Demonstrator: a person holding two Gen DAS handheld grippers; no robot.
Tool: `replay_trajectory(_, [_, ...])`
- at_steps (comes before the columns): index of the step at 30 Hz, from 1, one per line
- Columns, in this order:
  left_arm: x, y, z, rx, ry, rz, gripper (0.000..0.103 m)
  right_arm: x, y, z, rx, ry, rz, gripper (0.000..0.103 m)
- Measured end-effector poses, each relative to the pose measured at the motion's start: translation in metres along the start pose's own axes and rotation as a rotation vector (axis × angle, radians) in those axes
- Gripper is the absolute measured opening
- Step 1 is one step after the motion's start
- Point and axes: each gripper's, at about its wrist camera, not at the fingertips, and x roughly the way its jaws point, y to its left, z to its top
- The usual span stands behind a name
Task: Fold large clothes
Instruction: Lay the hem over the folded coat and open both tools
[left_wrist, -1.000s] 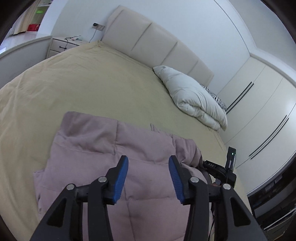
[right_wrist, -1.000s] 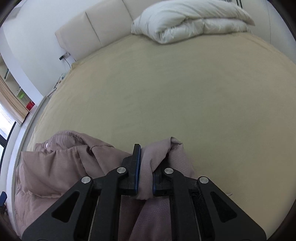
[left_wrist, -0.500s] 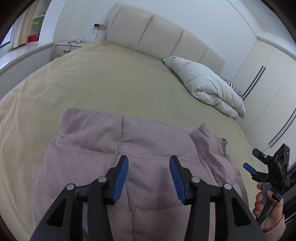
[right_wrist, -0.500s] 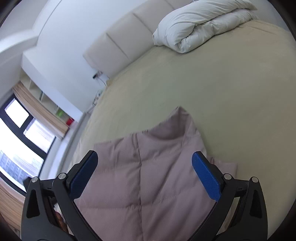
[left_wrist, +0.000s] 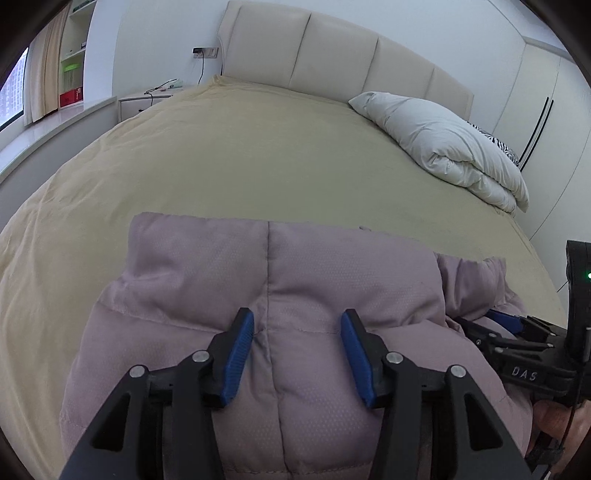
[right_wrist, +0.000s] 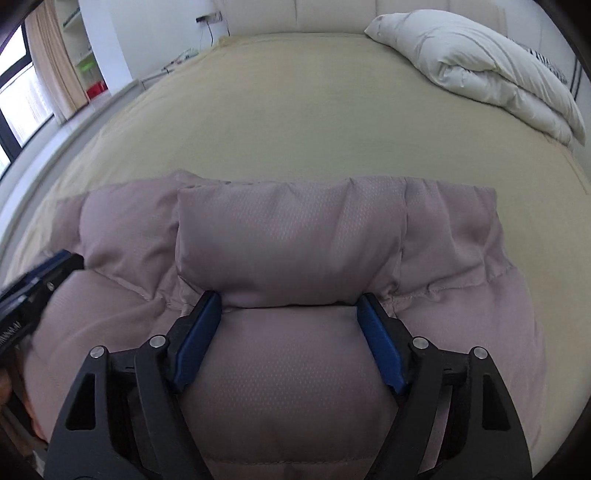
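A mauve quilted puffer jacket (left_wrist: 332, 266) lies on the beige bed cover (left_wrist: 258, 155), with a padded part folded over its body (right_wrist: 288, 236). My left gripper (left_wrist: 296, 321) hovers low over the jacket's middle seam, open, its blue pads clear of the cloth. My right gripper (right_wrist: 288, 301) points down at the near edge of the folded part. Its jaws are closing with puffed fabric between them, and the pads do not pinch it. It also shows in the left wrist view as the right gripper (left_wrist: 509, 325), held by a hand (left_wrist: 554, 424).
A folded white duvet (left_wrist: 443, 136) lies at the back right by the padded headboard (left_wrist: 332, 48). A nightstand (left_wrist: 144, 101) stands at the far left corner, white wardrobe doors (left_wrist: 546, 110) on the right. A window ledge (left_wrist: 44, 129) and curtains run along the left.
My right gripper let go of the jacket fold, opened wide, swung over the jacket and has begun to narrow. The released part now lies flat. My left gripper sank closer to the jacket.
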Motion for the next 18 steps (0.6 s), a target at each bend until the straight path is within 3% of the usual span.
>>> replay_trajectory(7, [0.021,0.011,0.000,-0.004,0.023,0.009,0.053,0.027,0.006,0.002,0.023,0.018,0.013,0.077])
replay_trajectory(18, [0.026,0.001,-0.004,0.030,0.032,0.052,0.054,0.034,-0.007,-0.025,0.060,-0.070,0.040,0.078])
